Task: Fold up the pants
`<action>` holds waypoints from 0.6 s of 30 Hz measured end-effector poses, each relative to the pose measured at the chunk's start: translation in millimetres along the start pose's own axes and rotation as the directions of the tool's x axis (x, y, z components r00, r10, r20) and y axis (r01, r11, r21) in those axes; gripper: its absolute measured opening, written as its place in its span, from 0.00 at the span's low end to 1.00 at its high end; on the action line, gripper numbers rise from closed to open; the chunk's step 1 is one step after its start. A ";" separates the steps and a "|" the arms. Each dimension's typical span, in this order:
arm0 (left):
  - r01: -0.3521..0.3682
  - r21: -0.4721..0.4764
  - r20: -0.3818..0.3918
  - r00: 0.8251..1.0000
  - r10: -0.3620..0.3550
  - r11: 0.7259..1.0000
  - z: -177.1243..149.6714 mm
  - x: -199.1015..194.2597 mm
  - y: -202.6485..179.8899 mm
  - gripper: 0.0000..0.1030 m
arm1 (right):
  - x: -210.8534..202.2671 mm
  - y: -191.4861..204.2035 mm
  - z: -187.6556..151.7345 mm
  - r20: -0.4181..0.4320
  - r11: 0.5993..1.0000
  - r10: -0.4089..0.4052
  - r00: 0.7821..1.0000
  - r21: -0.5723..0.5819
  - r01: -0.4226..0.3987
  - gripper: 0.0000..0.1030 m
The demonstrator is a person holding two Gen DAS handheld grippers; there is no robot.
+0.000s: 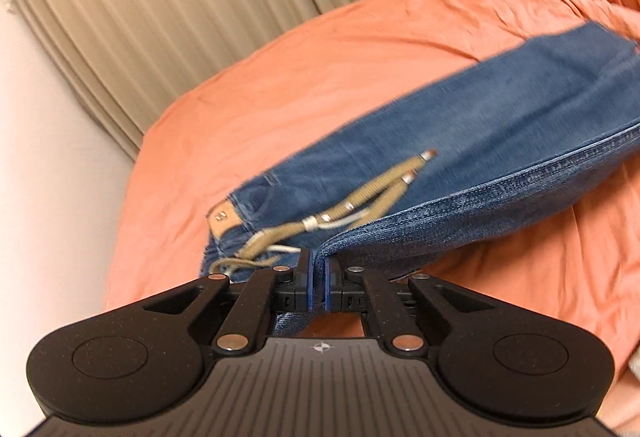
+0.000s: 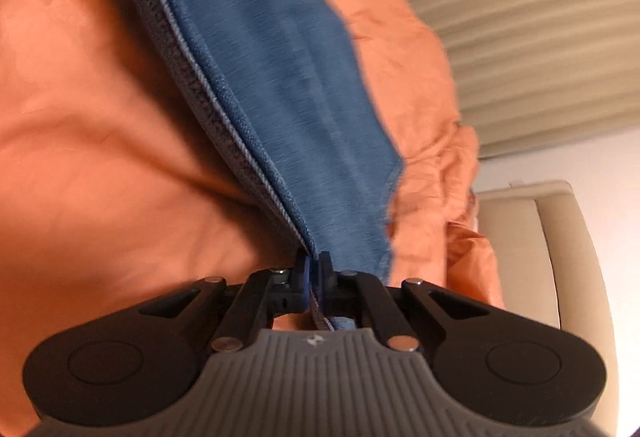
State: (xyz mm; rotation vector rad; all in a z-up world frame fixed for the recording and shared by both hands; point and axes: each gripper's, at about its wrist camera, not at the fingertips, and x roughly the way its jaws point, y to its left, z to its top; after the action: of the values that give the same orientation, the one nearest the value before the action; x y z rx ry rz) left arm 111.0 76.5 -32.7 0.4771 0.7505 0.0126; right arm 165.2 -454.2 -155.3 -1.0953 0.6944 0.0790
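Both pinch denim: the left hand-held gripper (image 1: 318, 269) and right hand-held gripper (image 2: 314, 271) are clamped on the pants' (image 1: 460, 125) lifted edge over the orange bed sheet (image 1: 280, 77). Best bet: carry both sides evenly, keep the seam taut, and mind the drawstring (image 1: 320, 221).

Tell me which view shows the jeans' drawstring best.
The left wrist view: the tan drawstring lies across the jeans near the waistband, just ahead of the left tongs. The right wrist view shows none of it, only a plain denim leg pinched in the right tongs.
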 end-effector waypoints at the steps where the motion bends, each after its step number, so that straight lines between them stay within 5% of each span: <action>1: -0.009 -0.009 0.010 1.000 0.009 1.000 4.3 0.0 3.3 0.04 | -1.5 -9.9 5.1 0.006 1.000 -0.009 1.000 0.024 0.009 0.00; 10: -0.073 -0.055 0.049 0.996 0.076 0.996 74.6 34.9 34.5 0.04 | 31.8 -100.9 75.5 0.006 0.986 -0.032 0.999 0.166 0.031 0.00; 18: -0.080 -0.059 -0.021 0.997 0.079 0.995 133.1 129.4 51.5 0.04 | 119.3 -136.9 147.3 -0.029 0.984 0.000 1.000 0.179 0.005 0.00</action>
State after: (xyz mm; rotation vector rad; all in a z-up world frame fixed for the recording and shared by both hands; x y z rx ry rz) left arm 301.9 90.8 -11.6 0.4497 0.7469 0.1140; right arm 382.7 -428.7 -73.4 -0.9262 0.7121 -0.0021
